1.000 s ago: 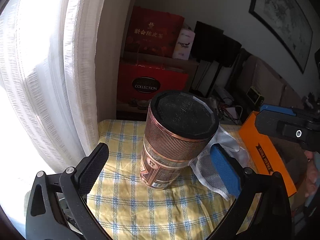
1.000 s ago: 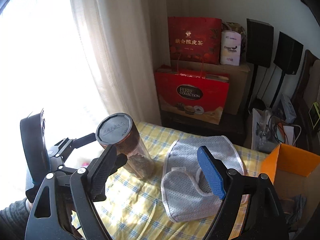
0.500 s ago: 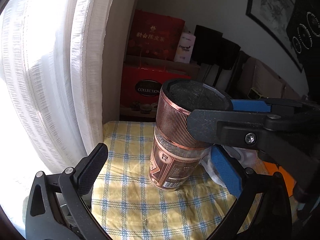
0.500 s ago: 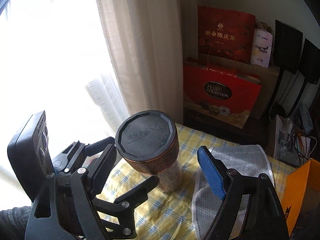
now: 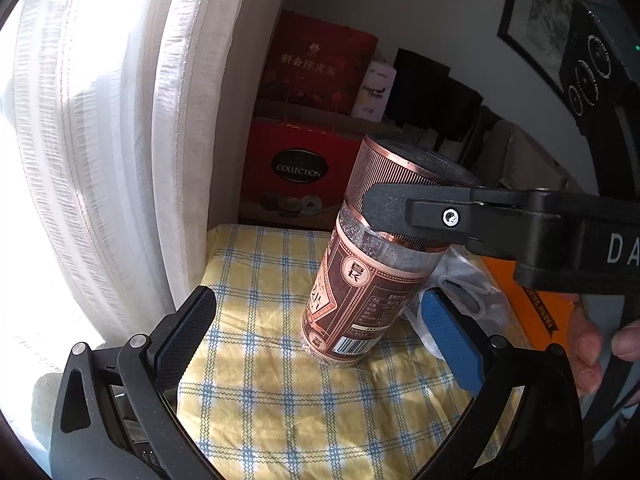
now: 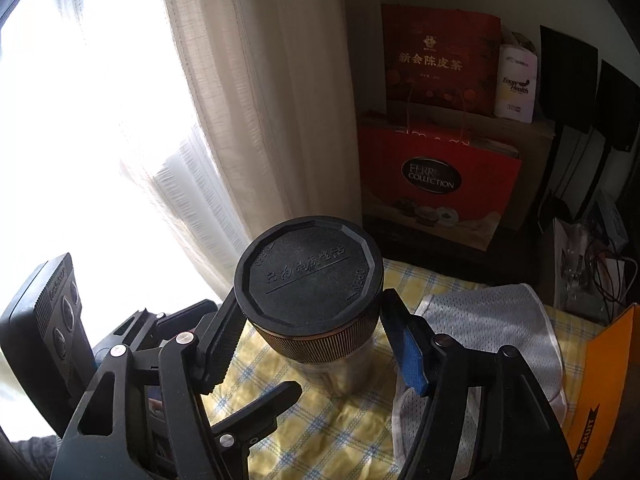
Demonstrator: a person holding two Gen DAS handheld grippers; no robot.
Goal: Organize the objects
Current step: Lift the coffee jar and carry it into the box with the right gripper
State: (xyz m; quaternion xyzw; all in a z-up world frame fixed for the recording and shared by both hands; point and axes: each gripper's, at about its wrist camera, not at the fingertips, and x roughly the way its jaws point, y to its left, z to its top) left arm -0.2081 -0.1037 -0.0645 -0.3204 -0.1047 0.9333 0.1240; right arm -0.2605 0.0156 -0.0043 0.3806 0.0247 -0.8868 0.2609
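The jar (image 6: pixel 316 312) is clamped at its lid by the right hand-held gripper (image 6: pixel 312 340), whose jaws have just been closing; the left hand-held gripper (image 5: pixel 320 340) is held open. Should the lid loosen, the jar could be dropped onto the bench (image 5: pixel 280 400).

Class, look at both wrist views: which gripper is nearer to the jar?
Right. The right gripper has been closing, its fingers on either side of the jar at its lid. The left gripper stands open, short of the jar's base.

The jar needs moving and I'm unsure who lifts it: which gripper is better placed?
Right. The right gripper has just been closing around the jar's lid, a finger on each side; the left gripper stands open, short of it.
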